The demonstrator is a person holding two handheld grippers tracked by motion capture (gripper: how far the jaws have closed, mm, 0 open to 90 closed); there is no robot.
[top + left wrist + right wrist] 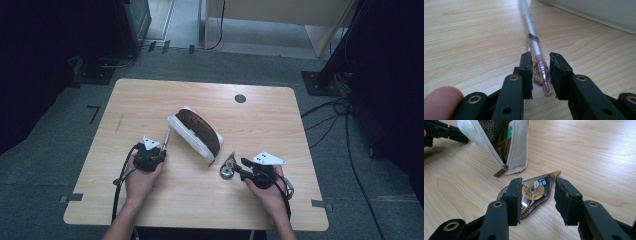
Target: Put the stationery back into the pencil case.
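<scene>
A clear pen (pixel 534 37) with a pink inner tube lies on the wooden table (pixel 150 100), its tip pointing toward a white fabric pencil case (pixel 197 132). My left gripper (pixel 541 72) is shut on the pen's near end, with both pads against the barrel. In the high view this gripper (pixel 162 149) sits left of the case. A see-through correction tape dispenser (pixel 536 188) lies flat between the jaws of my right gripper (pixel 537 195). The left pad is at its edge and a gap shows on the right side. The case (pixel 516 152) stands open on its side with its zipper pull (pixel 500 173) resting on the wood.
A dark round grommet hole (pixel 240 98) sits near the table's far edge. Black stands and cables crowd the floor to the right and back left. My left gripper (pixel 446 132) appears at the top left of the right gripper view.
</scene>
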